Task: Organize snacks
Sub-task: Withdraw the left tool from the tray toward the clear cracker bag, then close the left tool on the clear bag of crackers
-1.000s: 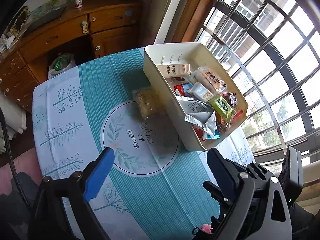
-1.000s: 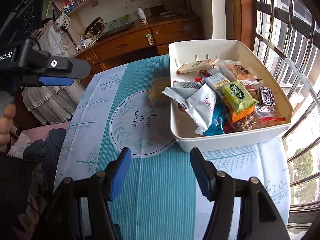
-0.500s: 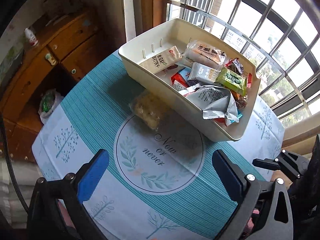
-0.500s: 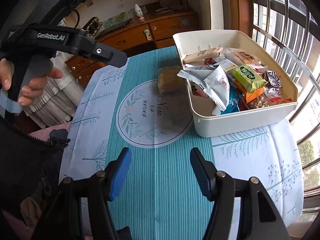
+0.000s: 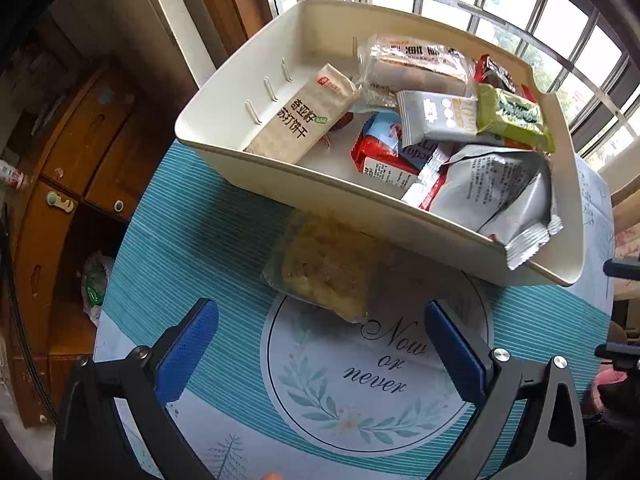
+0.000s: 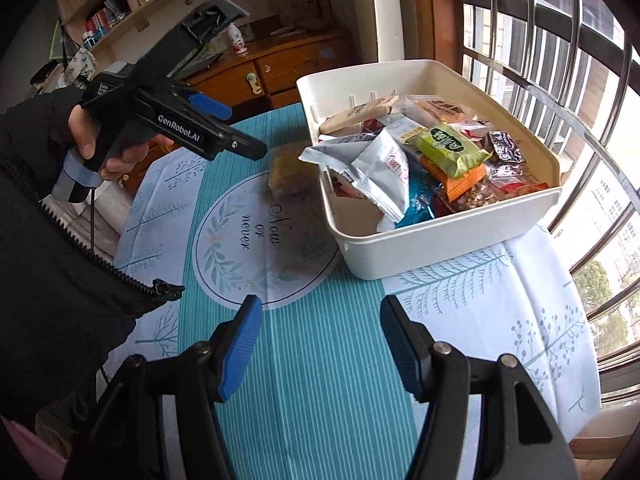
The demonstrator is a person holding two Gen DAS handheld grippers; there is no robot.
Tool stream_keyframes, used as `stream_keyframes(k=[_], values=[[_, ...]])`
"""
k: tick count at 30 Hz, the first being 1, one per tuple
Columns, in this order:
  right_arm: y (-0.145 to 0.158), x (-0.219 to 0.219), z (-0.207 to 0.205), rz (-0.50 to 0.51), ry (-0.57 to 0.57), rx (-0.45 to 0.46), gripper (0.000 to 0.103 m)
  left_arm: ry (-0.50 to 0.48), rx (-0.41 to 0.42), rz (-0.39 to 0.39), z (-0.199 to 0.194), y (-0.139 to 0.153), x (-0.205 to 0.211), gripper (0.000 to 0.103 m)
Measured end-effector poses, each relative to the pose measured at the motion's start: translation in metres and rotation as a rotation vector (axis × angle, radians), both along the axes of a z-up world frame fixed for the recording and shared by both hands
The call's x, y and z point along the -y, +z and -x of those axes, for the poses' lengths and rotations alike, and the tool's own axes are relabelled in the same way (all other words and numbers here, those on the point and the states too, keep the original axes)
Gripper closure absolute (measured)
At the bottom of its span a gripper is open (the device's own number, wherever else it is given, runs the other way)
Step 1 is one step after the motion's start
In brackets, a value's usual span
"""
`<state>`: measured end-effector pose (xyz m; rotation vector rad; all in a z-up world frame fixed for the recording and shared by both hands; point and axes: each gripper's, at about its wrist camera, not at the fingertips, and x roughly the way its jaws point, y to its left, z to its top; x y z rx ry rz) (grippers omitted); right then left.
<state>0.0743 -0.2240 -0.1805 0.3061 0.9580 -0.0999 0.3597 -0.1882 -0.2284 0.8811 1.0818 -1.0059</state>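
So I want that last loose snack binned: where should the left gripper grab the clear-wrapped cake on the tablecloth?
Probably from above, across the near free end of the cake; it lies flat with its far edge against the bin wall. The left gripper is open.

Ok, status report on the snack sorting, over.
Left gripper open, near the loose snack. Right gripper open, empty. Snack beside the bin, nothing blocking.

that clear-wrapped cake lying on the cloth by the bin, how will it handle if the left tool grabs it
The cake looks crumbly and soft, so a firm squeeze would probably crush it. Its clear wrapper seems loose and glossy, so the pads may slip or catch only film. It lies flat against the bin wall, so it likely won't roll, though that side is hard to reach. The left tool is open before it.
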Motion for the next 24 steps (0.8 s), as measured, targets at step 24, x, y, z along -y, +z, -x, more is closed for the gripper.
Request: stream_keyframes(k=[24], values=[[-0.043, 0.055, -0.022, 0.206, -0.275, -0.241, 0.041, -0.055, -0.095, -0.052, -0.030, -0.078, 0.047, 0.008]])
